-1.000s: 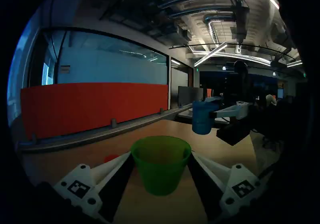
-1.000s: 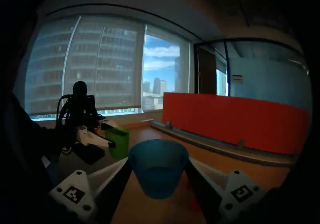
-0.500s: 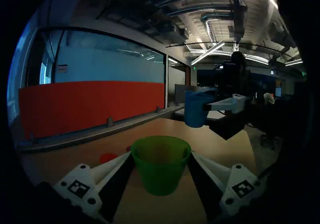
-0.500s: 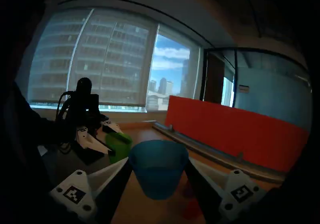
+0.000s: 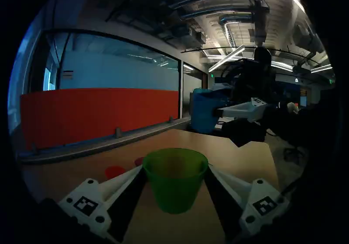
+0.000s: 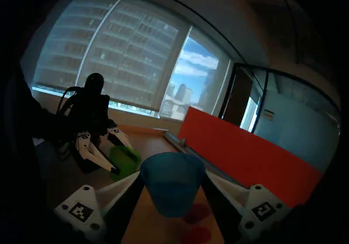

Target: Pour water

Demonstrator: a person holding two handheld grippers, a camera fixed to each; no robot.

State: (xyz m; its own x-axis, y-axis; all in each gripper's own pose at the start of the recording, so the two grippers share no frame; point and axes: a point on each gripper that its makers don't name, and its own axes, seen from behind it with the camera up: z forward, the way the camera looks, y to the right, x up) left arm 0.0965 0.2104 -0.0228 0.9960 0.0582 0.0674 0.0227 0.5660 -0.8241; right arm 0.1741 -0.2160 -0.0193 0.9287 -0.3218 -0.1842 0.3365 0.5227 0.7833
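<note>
Left gripper view: a green cup [image 5: 175, 189] is held at lower centre by the left tongs [image 5: 175, 170], above the tabletop [image 5: 244, 152]. In the right gripper view, a blue cup [image 6: 172, 196] is clamped at lower centre by the right tongs [image 6: 172, 176].

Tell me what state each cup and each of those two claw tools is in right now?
Green cup: upright, clamped, no water visible inside.
Blue cup: clamped, lifted and tipped sideways, seems to hold water, nothing pouring out yet.
Left gripper: shut on the green cup.
Right gripper: shut on the blue cup.
</note>
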